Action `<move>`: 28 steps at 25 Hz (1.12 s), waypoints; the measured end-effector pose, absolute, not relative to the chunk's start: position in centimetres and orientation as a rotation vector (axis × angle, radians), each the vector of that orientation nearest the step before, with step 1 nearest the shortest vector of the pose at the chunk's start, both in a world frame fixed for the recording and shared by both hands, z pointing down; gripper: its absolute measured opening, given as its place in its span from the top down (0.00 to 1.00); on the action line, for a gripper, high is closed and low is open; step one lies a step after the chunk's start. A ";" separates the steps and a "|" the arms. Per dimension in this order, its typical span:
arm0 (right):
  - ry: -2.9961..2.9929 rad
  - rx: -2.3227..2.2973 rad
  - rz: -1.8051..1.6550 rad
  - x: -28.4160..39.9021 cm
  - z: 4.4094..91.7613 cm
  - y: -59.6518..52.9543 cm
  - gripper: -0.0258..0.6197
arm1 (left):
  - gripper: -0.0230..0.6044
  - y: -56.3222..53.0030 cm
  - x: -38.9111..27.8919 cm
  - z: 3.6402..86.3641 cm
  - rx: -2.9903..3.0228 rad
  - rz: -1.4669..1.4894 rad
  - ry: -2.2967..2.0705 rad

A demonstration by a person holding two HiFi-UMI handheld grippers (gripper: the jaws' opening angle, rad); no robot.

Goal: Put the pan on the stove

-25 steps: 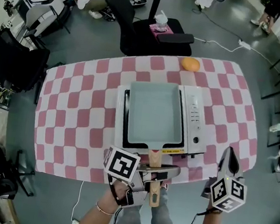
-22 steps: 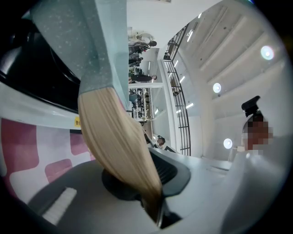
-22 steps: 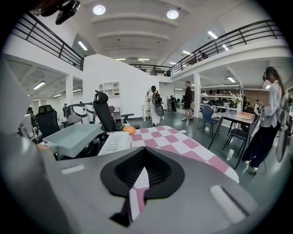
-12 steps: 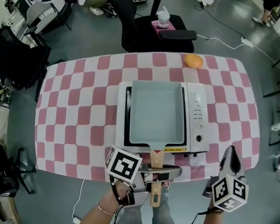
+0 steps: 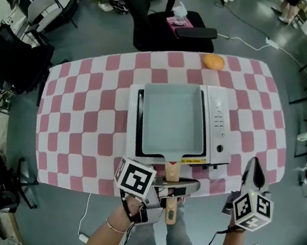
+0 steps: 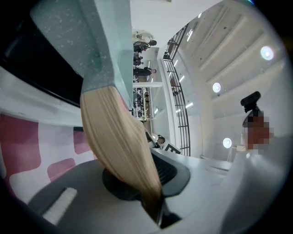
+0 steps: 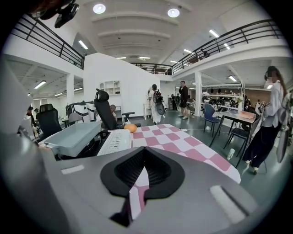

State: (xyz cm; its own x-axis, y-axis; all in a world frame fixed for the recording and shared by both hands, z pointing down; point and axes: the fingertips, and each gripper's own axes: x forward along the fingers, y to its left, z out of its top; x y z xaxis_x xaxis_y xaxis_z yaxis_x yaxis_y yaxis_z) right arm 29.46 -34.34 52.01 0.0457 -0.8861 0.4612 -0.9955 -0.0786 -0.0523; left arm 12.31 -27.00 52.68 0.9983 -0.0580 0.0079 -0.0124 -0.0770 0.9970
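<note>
The pale blue-grey square pan [image 5: 173,119] sits on the black top of the white tabletop stove [image 5: 217,127]. Its wooden handle [image 5: 173,172] sticks out over the table's near edge. My left gripper [image 5: 173,190] comes in level from the left and is shut on that handle. In the left gripper view the handle [image 6: 116,137] runs down between the jaws of the left gripper [image 6: 151,183], with the pan's body [image 6: 78,41] above. My right gripper [image 5: 254,165] hovers at the table's near right edge, shut and holding nothing. In the right gripper view the right gripper [image 7: 142,178] points across the tablecloth, with the pan [image 7: 75,135] at the left.
A pink-and-white checked cloth [image 5: 82,116] covers the table. An orange [image 5: 213,61] lies at the far edge behind the stove. A black office chair [image 5: 176,27] stands beyond the table, with desks and people farther off.
The pan and both grippers keep their places; only the head view has shifted a little, so the table sits slightly lower in the picture.
</note>
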 end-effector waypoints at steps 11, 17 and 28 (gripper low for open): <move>-1.923 2.029 0.568 28.5 52.8 -34.4 0.95 | 0.91 -27.1 12.4 53.0 1.635 -0.048 -0.055; -1.933 2.029 0.565 28.2 52.4 -34.4 0.95 | 0.87 -27.9 12.0 53.4 1.655 -0.047 -0.091; -1.957 2.003 0.560 27.3 51.8 -34.1 0.95 | 0.74 -28.0 9.9 53.3 1.585 -0.111 -0.183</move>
State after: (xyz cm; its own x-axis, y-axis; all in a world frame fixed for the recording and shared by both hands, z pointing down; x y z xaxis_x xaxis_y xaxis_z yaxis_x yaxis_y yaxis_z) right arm 27.33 -34.09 51.75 0.0046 -0.8864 0.4629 -0.9971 -0.0391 -0.0650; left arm 9.91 -27.96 53.33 0.9815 -0.1862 0.0437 -0.0474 -0.0155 0.9988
